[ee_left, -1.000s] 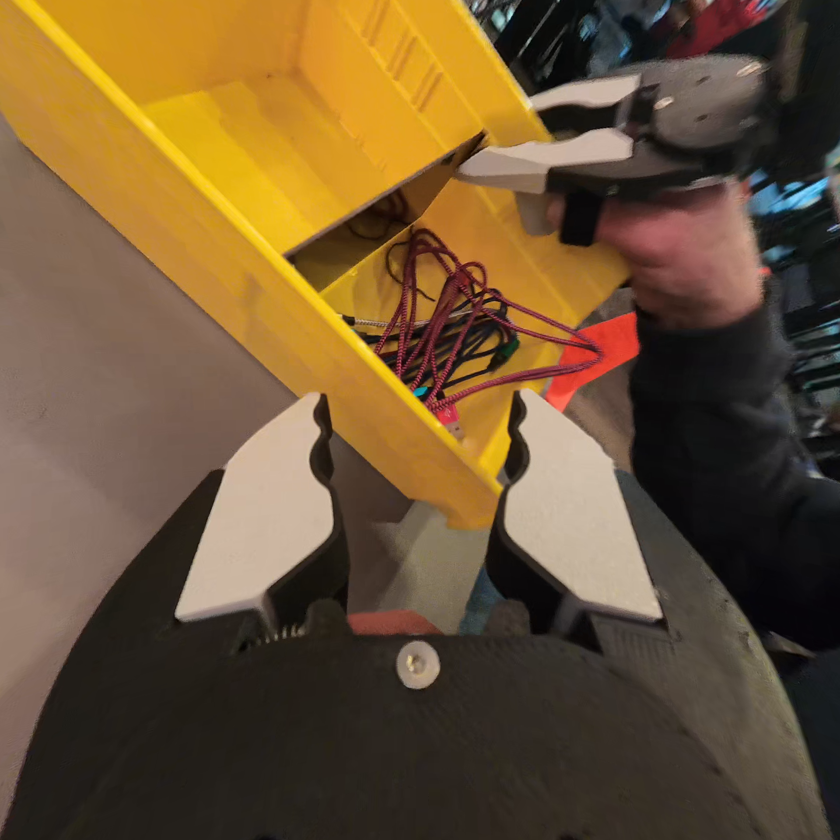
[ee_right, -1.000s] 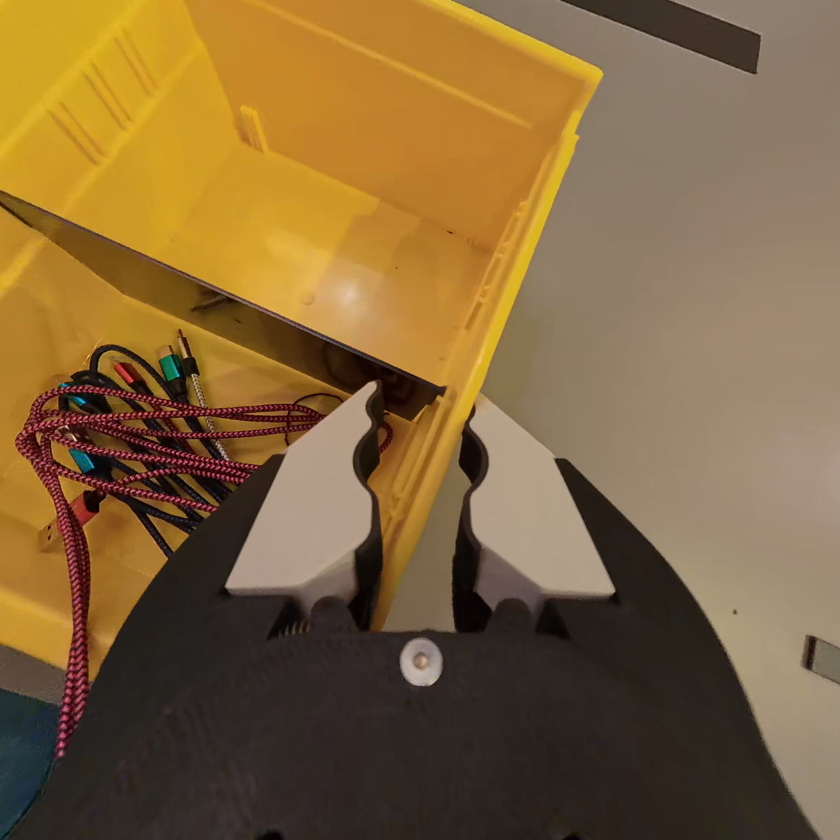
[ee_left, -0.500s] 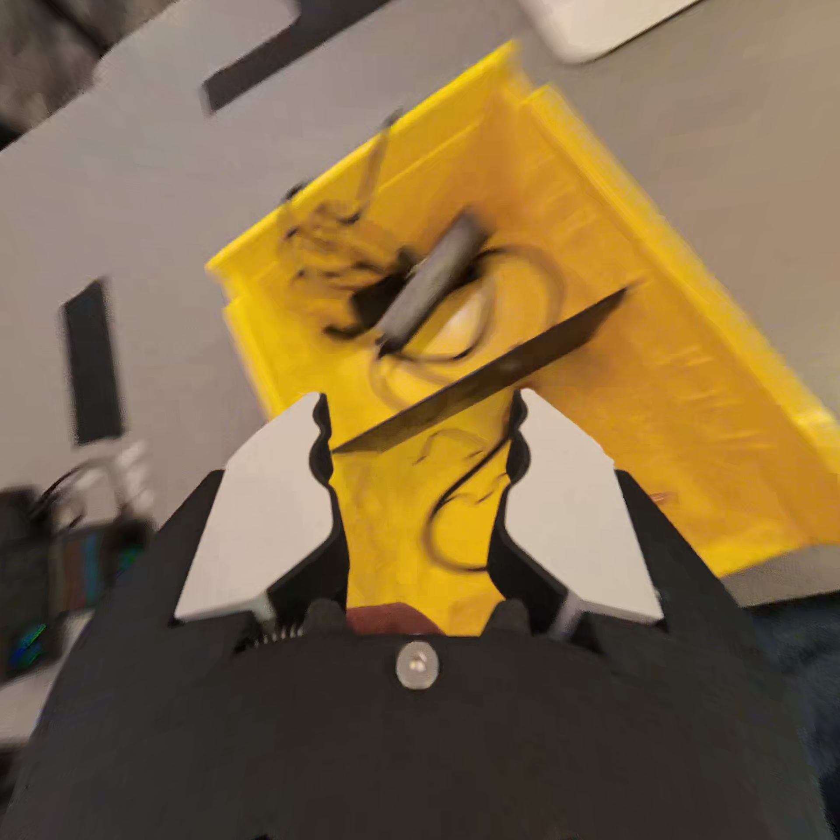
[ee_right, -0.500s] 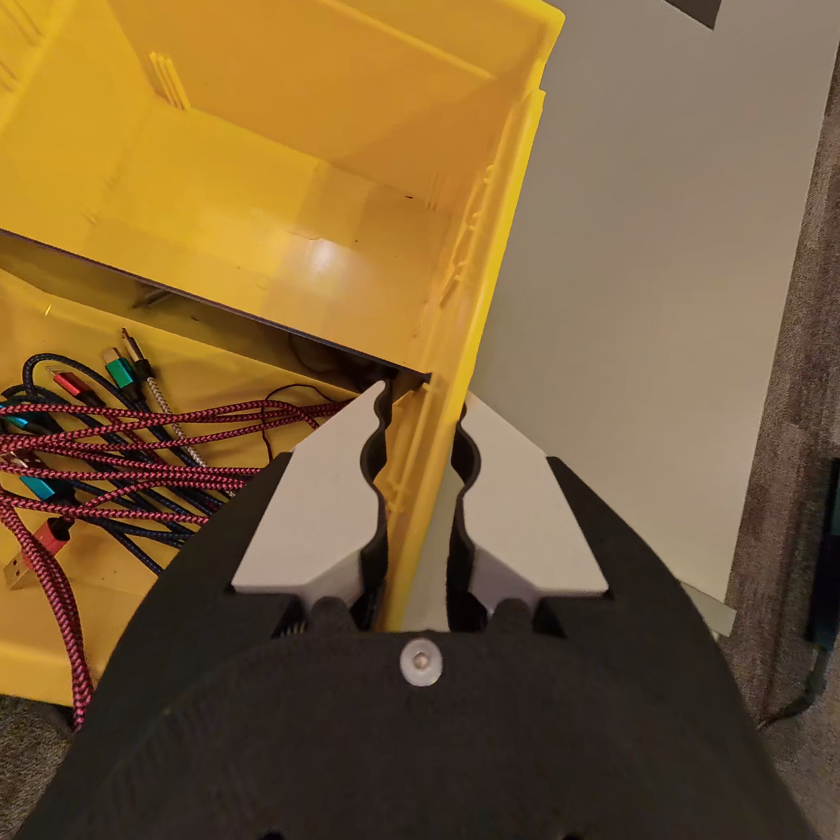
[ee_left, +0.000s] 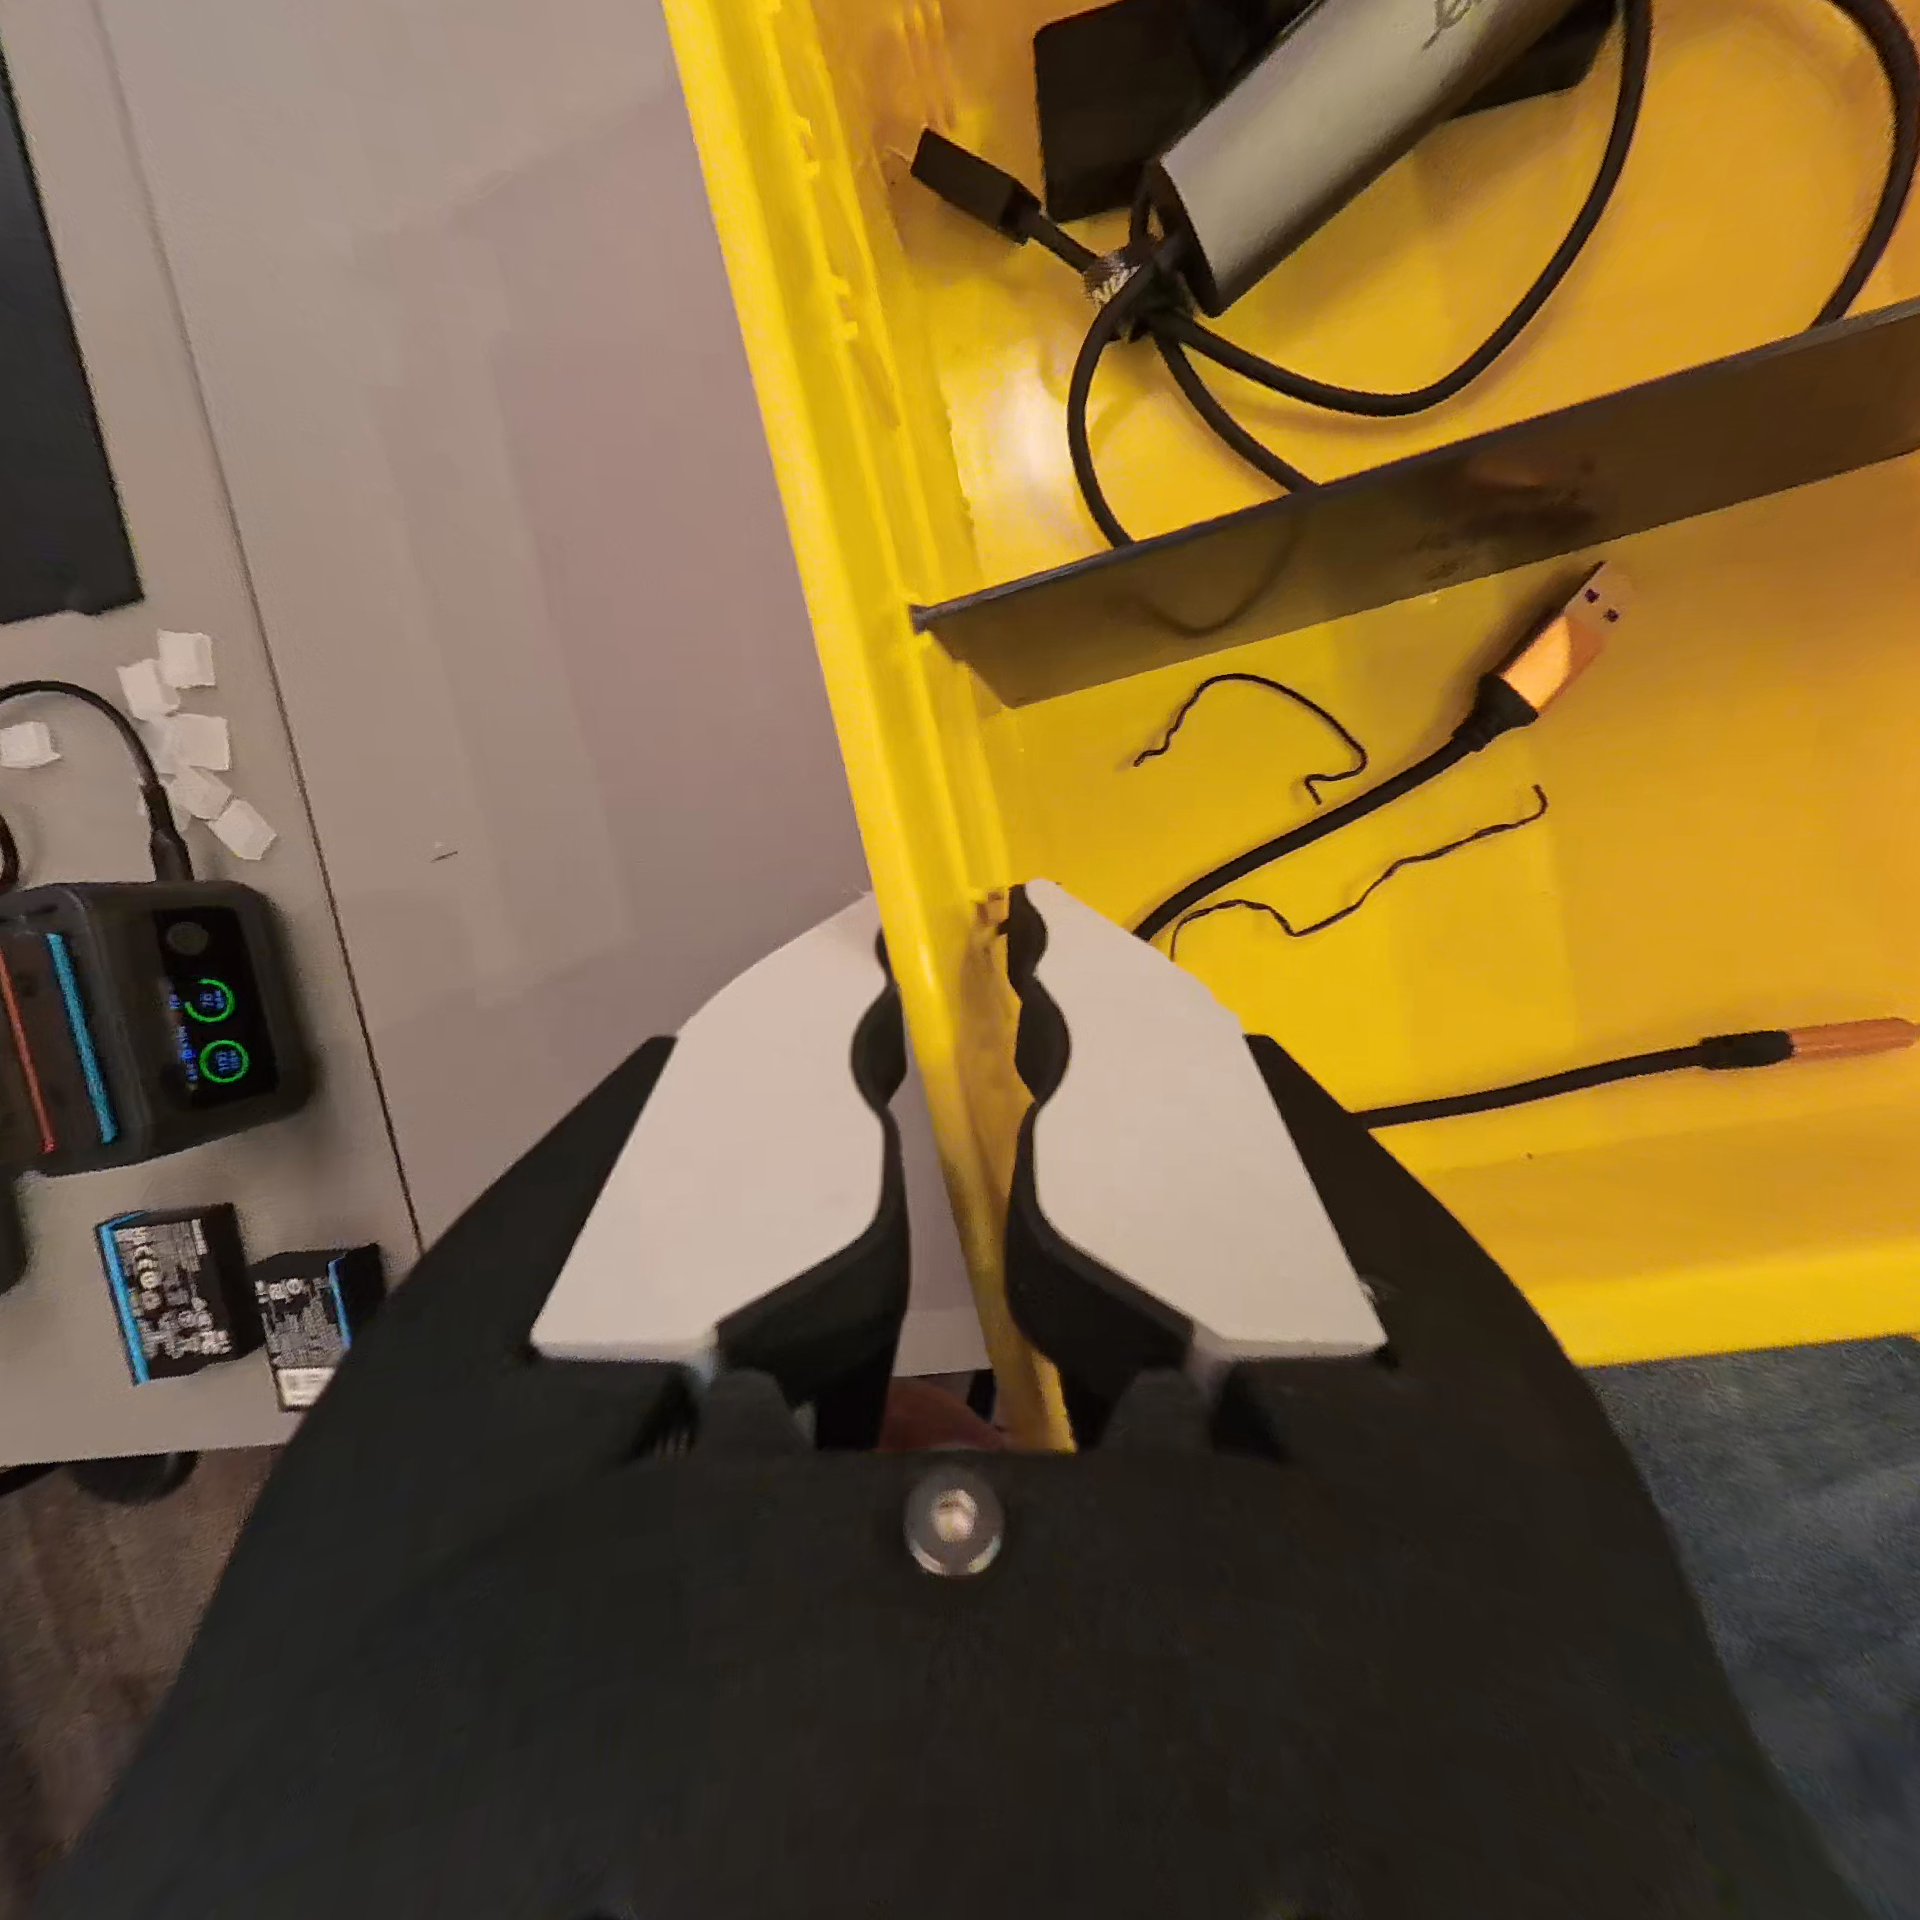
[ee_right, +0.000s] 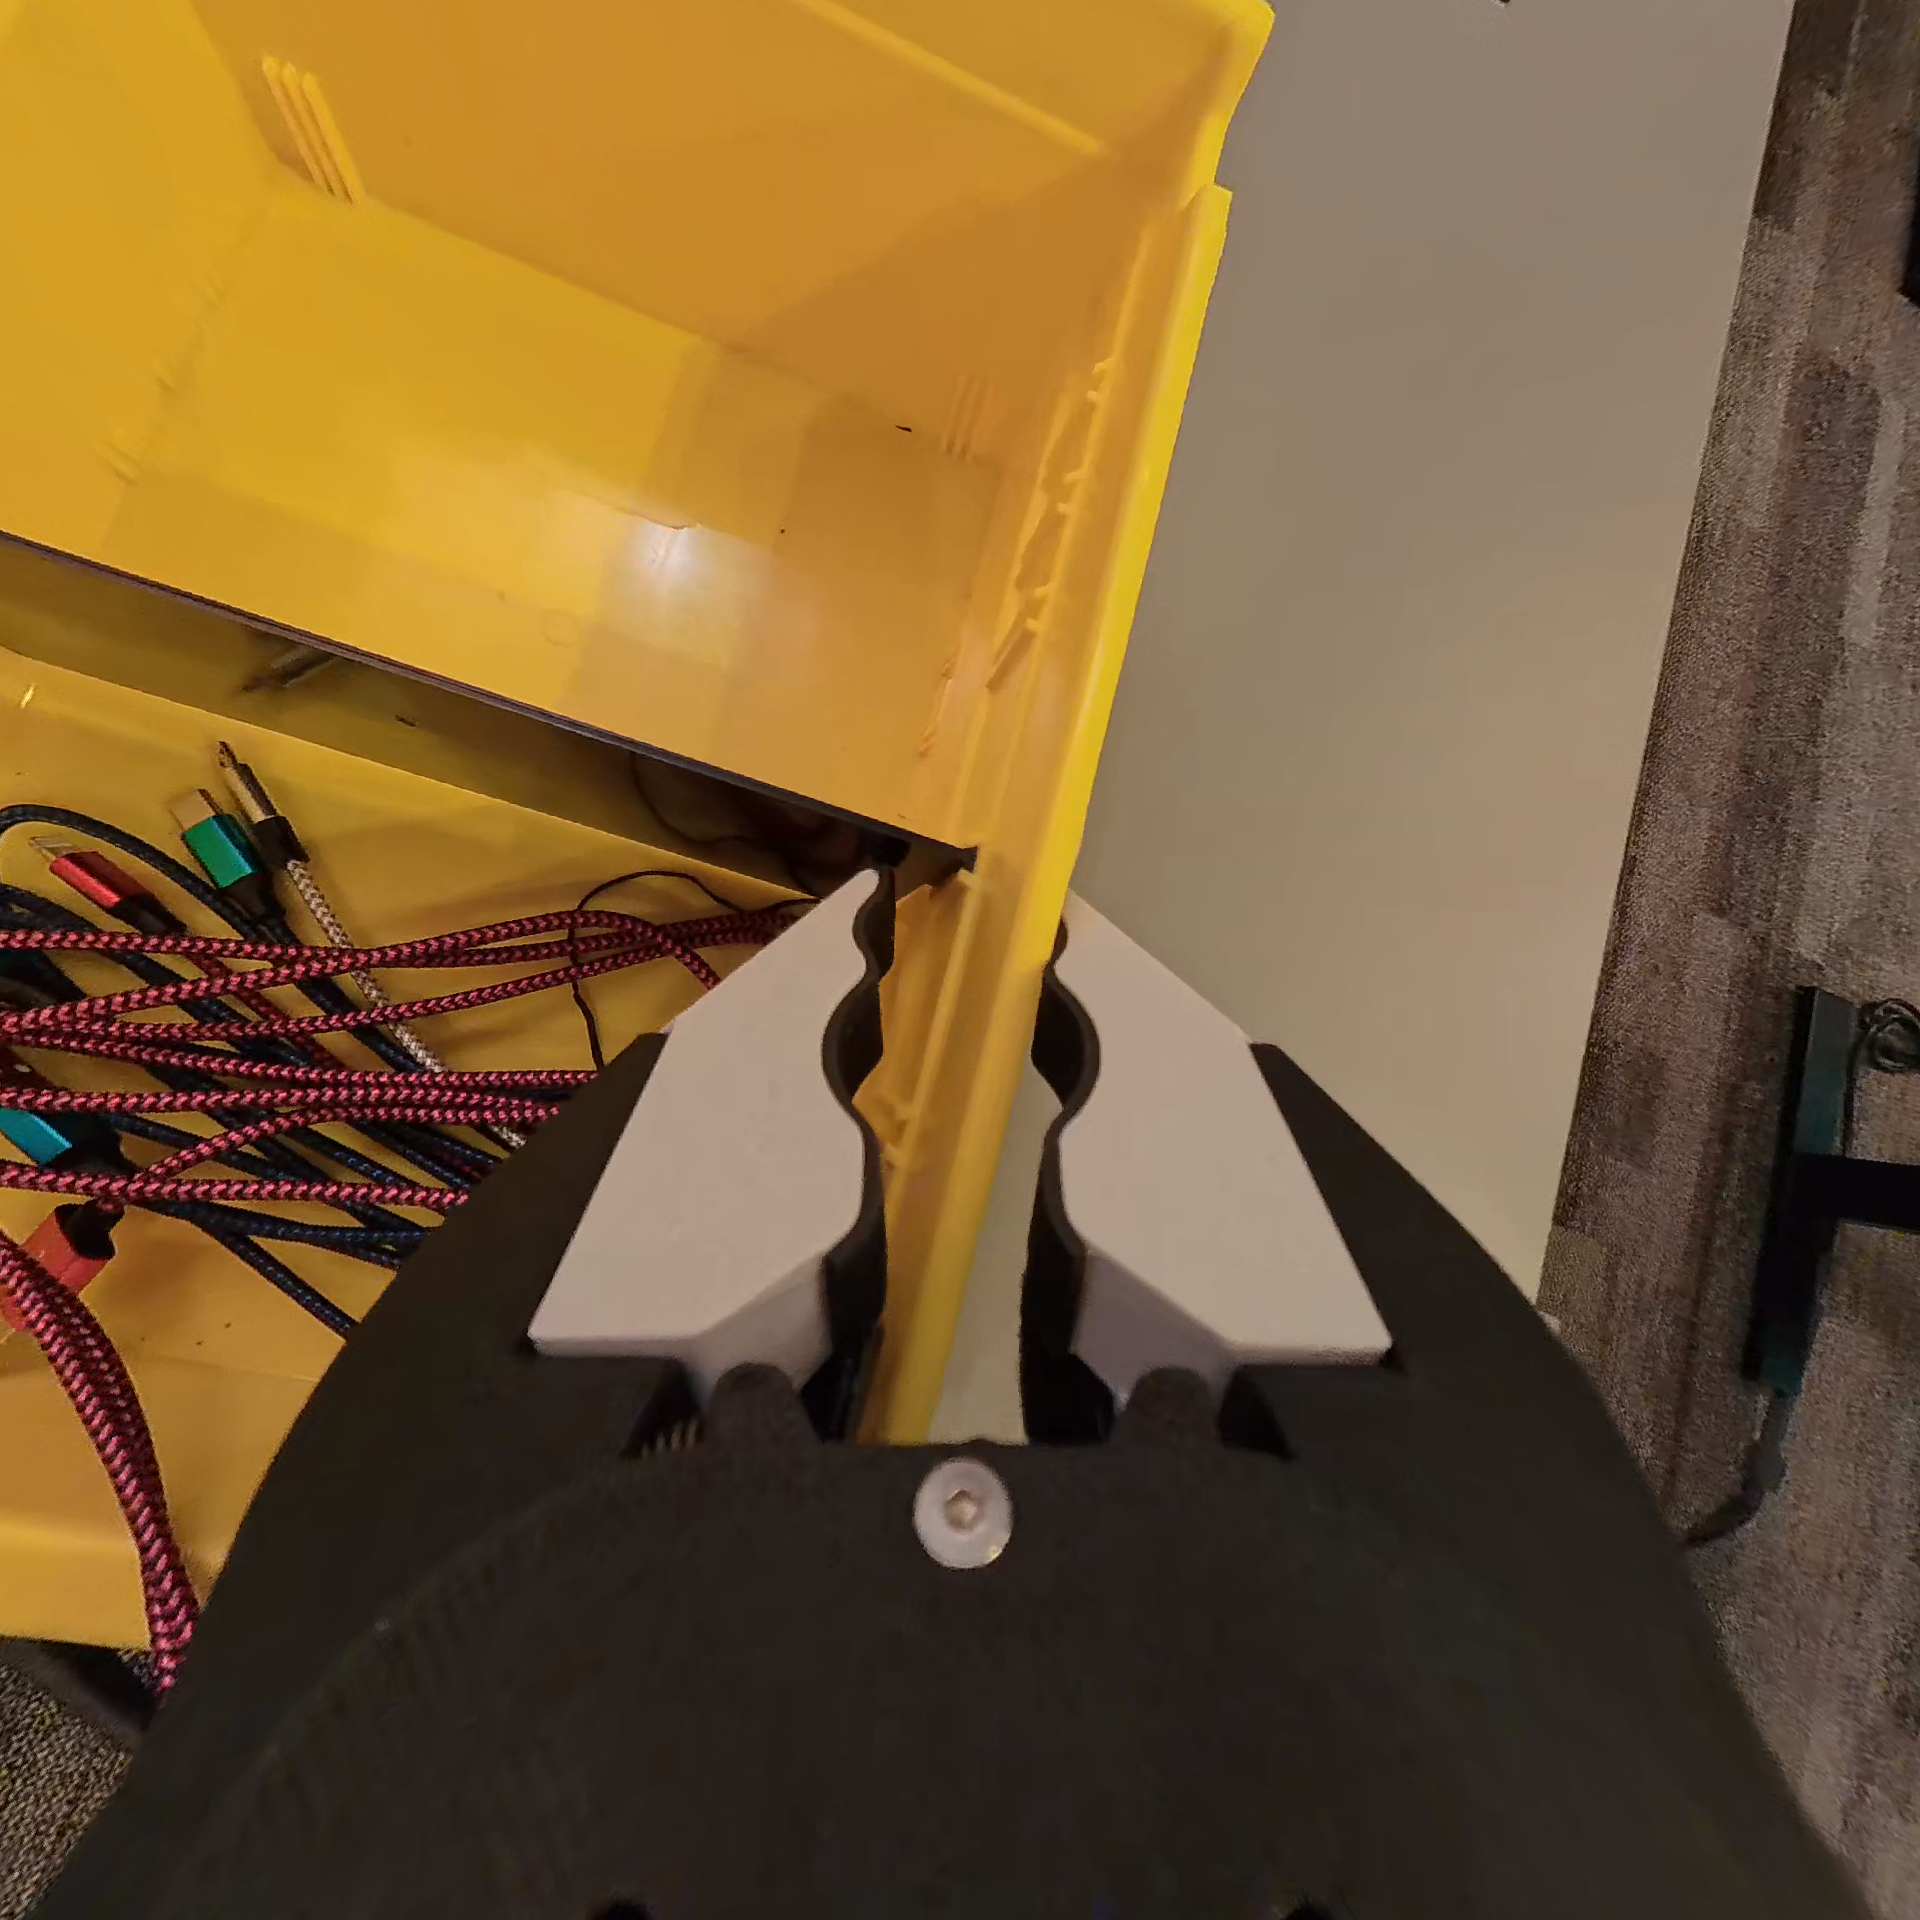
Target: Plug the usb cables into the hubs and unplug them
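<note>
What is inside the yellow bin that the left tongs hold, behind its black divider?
Behind the black divider of the yellow bin: a grey USB hub, black cable. The divider hides the cable's lowest loop.

1. My left gripper [ee_left: 948,914] sits at frame centre, its two fingers closed on the left wall of the yellow bin [ee_left: 914,727], one outside and one inside.
2. A black divider [ee_left: 1455,540] crosses the bin from centre to the right edge.
3. Above it, at upper right, lies a grey hub [ee_left: 1340,156] with a looped black cable [ee_left: 1507,384].
4. Below the divider, an orange-tipped USB plug [ee_left: 1553,655] lies on the bin floor.
5. At left, on the grey table [ee_left: 499,416], I see a black charger with lit green rings [ee_left: 156,1018].
</note>
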Motion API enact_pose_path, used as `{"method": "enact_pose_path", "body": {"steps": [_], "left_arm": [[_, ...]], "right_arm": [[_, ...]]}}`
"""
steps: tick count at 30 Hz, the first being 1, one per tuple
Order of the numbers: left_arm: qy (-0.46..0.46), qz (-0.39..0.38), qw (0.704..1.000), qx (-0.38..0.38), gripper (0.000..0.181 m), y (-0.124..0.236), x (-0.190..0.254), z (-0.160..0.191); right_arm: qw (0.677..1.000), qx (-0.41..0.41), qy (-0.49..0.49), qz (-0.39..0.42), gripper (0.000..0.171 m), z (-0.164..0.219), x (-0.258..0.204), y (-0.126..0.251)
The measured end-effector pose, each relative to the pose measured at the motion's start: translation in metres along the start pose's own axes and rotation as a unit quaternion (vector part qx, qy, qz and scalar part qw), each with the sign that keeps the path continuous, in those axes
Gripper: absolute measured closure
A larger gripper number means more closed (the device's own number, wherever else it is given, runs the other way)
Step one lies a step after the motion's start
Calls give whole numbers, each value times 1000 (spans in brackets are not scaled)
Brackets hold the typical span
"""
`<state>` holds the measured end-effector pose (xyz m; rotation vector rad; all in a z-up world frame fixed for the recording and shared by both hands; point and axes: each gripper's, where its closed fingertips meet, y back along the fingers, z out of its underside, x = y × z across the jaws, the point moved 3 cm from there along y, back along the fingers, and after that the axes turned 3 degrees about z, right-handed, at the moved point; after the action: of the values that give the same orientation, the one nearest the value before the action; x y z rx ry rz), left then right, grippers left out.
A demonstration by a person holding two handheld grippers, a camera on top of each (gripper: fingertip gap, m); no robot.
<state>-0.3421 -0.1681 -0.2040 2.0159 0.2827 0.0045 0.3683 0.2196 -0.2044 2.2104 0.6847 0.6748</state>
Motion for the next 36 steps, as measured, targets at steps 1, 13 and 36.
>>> {"method": "enact_pose_path", "body": {"steps": [1, 13, 36], "left_arm": [[3, 7, 1000, 0, 166, 0, -1, 0], [-8, 23, 1000, 5, 167, -3, -44, 8], [-336, 16, 934, -121, 134, -86, 20, -116]], "right_arm": [[1000, -1, -2, 1, 149, 1, 3, 0], [999, -7, -29, 19, 149, 20, 31, 6], [961, 237, 135, 42, 148, -113, -96, 104]]}}
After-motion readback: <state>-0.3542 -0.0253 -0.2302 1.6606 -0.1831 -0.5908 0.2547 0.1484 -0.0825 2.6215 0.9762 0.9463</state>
